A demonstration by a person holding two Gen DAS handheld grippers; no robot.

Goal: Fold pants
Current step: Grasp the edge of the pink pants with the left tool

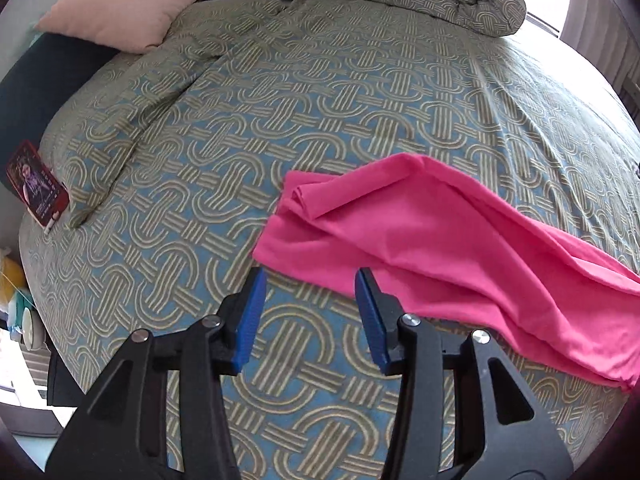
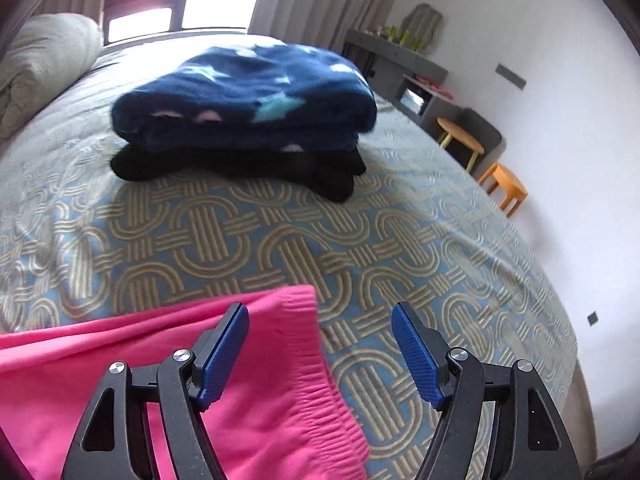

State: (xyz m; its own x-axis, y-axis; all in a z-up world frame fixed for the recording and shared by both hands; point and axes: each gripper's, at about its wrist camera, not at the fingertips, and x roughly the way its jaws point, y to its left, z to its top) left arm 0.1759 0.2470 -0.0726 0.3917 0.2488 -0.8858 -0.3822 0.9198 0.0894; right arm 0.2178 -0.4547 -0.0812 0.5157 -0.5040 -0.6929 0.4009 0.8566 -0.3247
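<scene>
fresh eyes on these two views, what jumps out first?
The bright pink pants lie loose across the patterned bedspread, just beyond both open grippers. Farther up the bed sits a folded stack: a navy starred fleece on top of a black garment. A pale pink pillow lies at the head.

Bright pink pants lie stretched across a patterned bedspread, loosely flattened and wrinkled, one leg end doubled back into a small fold. Their gathered elastic waistband rests flat at the opposite end.
</scene>
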